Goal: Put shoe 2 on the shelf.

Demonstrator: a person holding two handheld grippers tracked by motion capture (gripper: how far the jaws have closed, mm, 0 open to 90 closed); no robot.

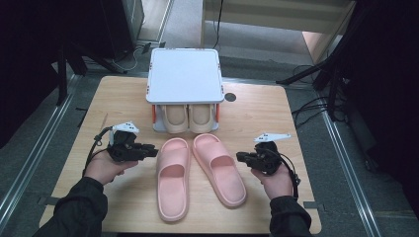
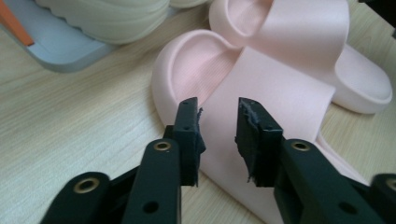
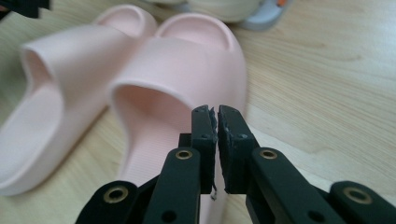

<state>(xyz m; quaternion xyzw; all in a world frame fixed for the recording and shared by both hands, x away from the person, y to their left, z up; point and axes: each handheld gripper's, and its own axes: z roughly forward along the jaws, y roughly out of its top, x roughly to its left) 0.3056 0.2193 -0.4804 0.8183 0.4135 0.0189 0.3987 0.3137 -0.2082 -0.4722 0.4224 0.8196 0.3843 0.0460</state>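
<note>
Two pink slippers lie side by side in the middle of the desk, toes pointing away from the person. The left slipper lies straight. The right slipper is turned a bit, so its heel end swings out to the right. Their toe ends are close together and their heels are apart.

Behind them stands a small rack with a flat white top. Two cream slippers sit under that top, side by side, and their ends stick out toward the pink ones.

The left hand-held gripper is just beside the left slipper, near its toe end, and points at it. In the left gripper view its jaws stand apart with a gap between them, and nothing is in the gap. It is released. The pink strap shows right behind the jaws.

The right hand-held gripper is just beside the right slipper and points at its side. In the right gripper view its jaws are nearly pressed together, with only a thin crack left. It is clenched on nothing. The right slipper lies just past the tips, but they do not hold it.

Both hands rest low over the desk, one on each side of the pink pair.
</note>
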